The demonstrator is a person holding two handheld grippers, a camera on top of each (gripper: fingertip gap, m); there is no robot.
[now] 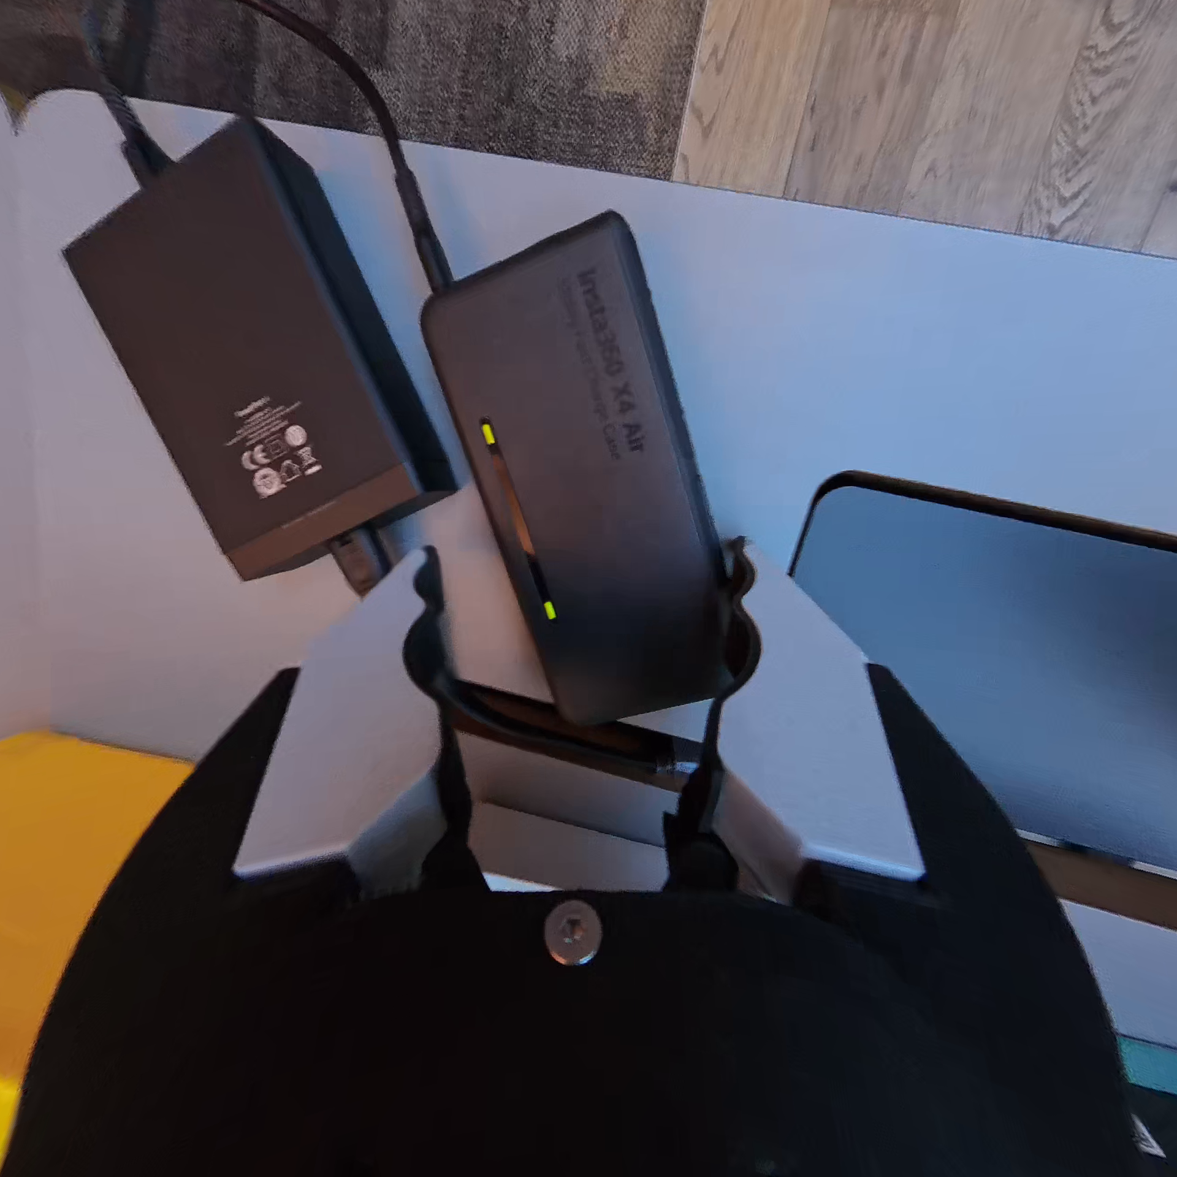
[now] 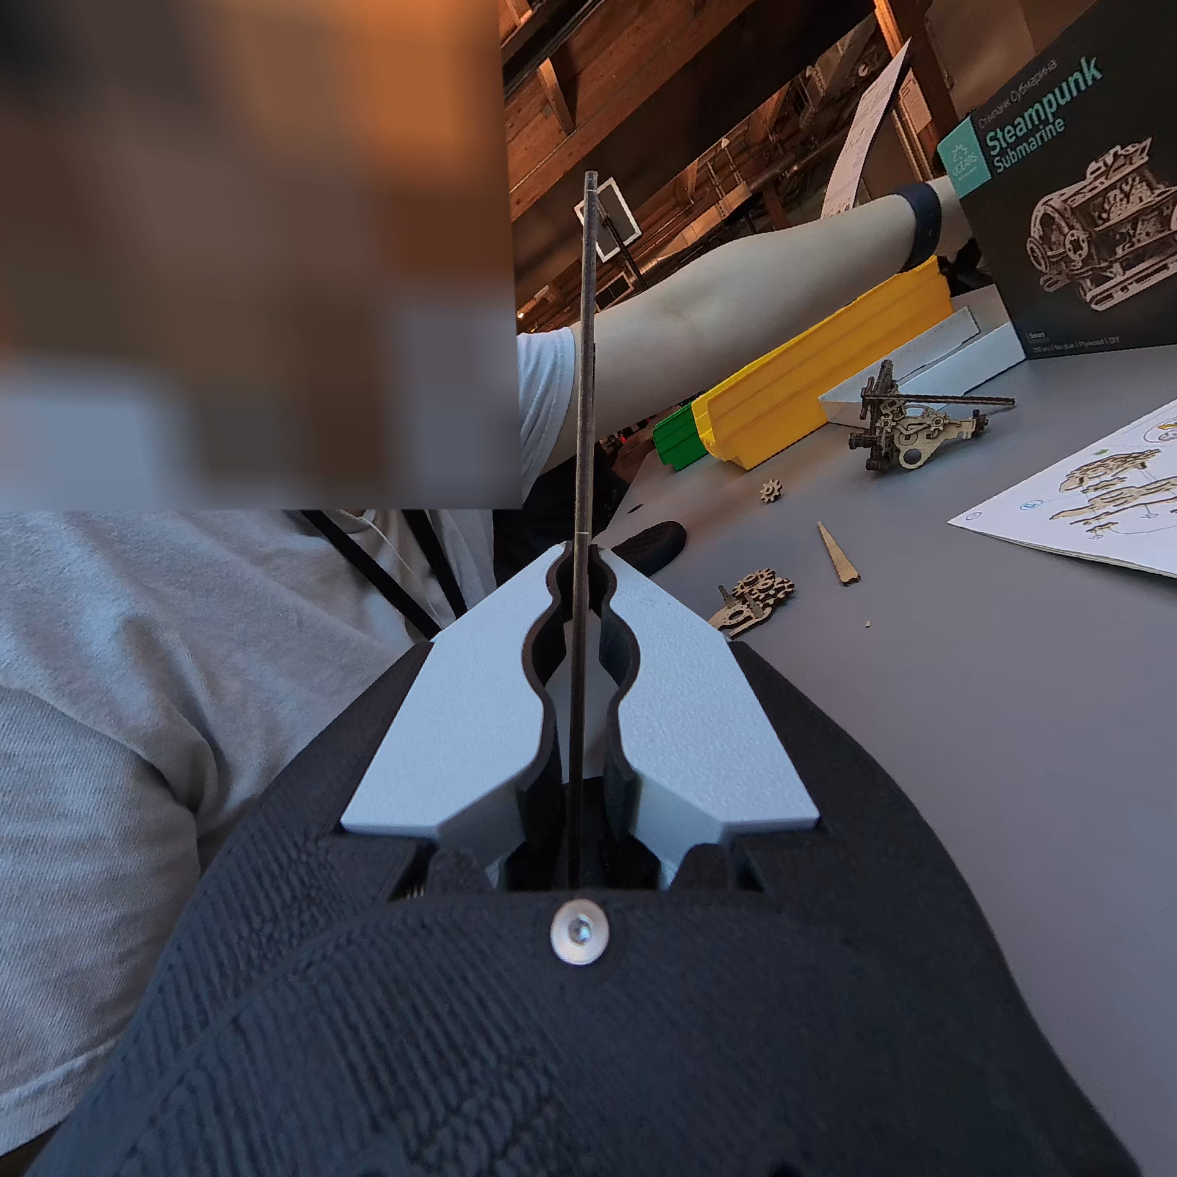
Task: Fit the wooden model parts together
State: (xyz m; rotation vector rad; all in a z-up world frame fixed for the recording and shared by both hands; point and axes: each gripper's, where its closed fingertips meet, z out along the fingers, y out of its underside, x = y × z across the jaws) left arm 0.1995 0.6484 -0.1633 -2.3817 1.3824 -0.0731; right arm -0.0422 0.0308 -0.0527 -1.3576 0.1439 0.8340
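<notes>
The right hand-held gripper (image 2: 583,560) is clenched on a thin wooden sheet (image 2: 587,356), seen edge-on as a dark, narrow strip that rises upright from between the white fingers (image 2: 694,688) and passes in front of a person's bare forearm (image 2: 732,299). Just beyond the fingertips, on the grey tabletop (image 2: 923,732), lies a small cluster of pale wooden gear parts (image 2: 755,599), then a tapered wooden sliver (image 2: 837,554) and a single small cog (image 2: 770,490). Farther off stands a partly built wooden model (image 2: 911,427), dark-edged and spiky with pegs and gears, beside a yellow bin (image 2: 821,376) and a green bin (image 2: 678,439). An instruction sheet (image 2: 1095,503) lies to the right, and a dark kit box (image 2: 1083,210) stands at the back. None of these wooden pieces appear in the left wrist view, which is blurred and shows the left hand-held gripper (image 1: 583,560) released and holding nothing, over a white surface (image 1: 891,356). Between its fingers sits a dark charging case (image 1: 573,471) with two small green lights, with a black power brick (image 1: 235,356) beside it and wood flooring (image 1: 923,108) beyond.
</notes>
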